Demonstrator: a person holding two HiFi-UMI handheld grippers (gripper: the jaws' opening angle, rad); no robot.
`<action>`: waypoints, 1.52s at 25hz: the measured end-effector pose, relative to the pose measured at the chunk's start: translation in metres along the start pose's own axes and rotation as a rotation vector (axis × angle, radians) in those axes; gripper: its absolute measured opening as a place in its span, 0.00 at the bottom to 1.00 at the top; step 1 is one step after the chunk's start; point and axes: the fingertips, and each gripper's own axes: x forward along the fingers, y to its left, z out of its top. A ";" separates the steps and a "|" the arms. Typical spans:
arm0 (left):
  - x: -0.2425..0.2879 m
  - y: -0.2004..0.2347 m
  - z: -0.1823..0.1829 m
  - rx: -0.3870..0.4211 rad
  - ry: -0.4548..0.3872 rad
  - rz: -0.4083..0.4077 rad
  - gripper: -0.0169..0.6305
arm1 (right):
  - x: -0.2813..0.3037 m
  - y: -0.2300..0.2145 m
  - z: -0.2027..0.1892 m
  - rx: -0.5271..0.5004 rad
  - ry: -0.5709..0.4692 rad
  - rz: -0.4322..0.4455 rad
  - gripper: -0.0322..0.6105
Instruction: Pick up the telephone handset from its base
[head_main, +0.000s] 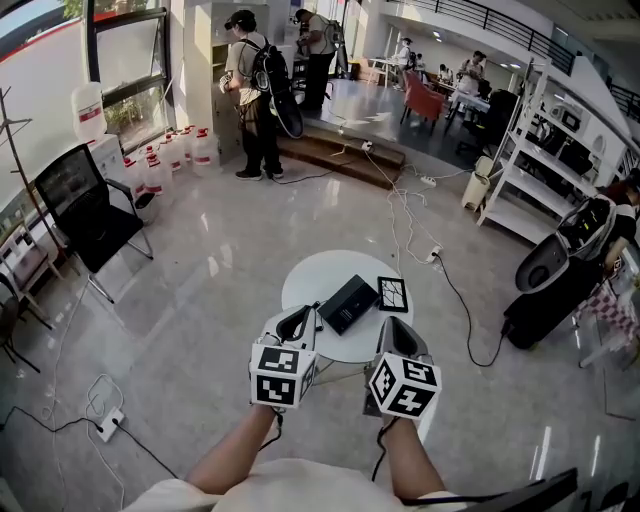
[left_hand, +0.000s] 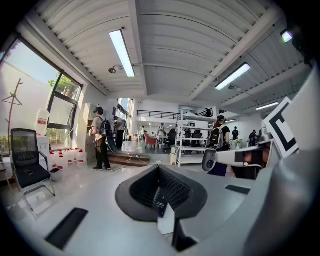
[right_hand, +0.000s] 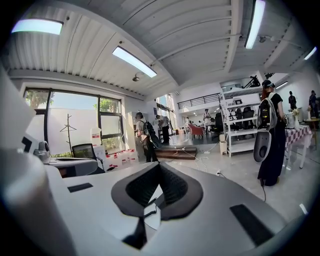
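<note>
A black telephone (head_main: 348, 303) lies on a small round white table (head_main: 310, 282); I cannot make out the handset apart from the base. A square marker card (head_main: 392, 293) lies just right of it. My left gripper (head_main: 305, 313) hovers at the table's near-left edge, its tips just short of the phone, jaws shut with nothing between them (left_hand: 159, 168). My right gripper (head_main: 394, 326) is over the table's near-right edge below the card, also shut and empty (right_hand: 159, 165). In both gripper views the jaws hide the phone.
A black office chair (head_main: 85, 215) stands at the left. Cables (head_main: 410, 215) run across the glossy floor behind the table, and a power strip (head_main: 108, 424) lies near left. A black machine (head_main: 550, 285) and white shelves (head_main: 545, 150) are at the right. People (head_main: 255, 95) stand far back.
</note>
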 end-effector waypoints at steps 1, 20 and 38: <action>0.003 0.001 0.001 -0.002 -0.001 0.002 0.05 | 0.003 -0.001 0.001 0.000 0.000 0.003 0.09; 0.037 -0.007 -0.015 -0.018 0.050 -0.032 0.05 | 0.025 -0.031 -0.017 0.029 0.058 -0.023 0.09; 0.106 0.025 -0.004 -0.035 0.037 -0.072 0.05 | 0.092 -0.026 -0.004 0.023 0.051 -0.035 0.09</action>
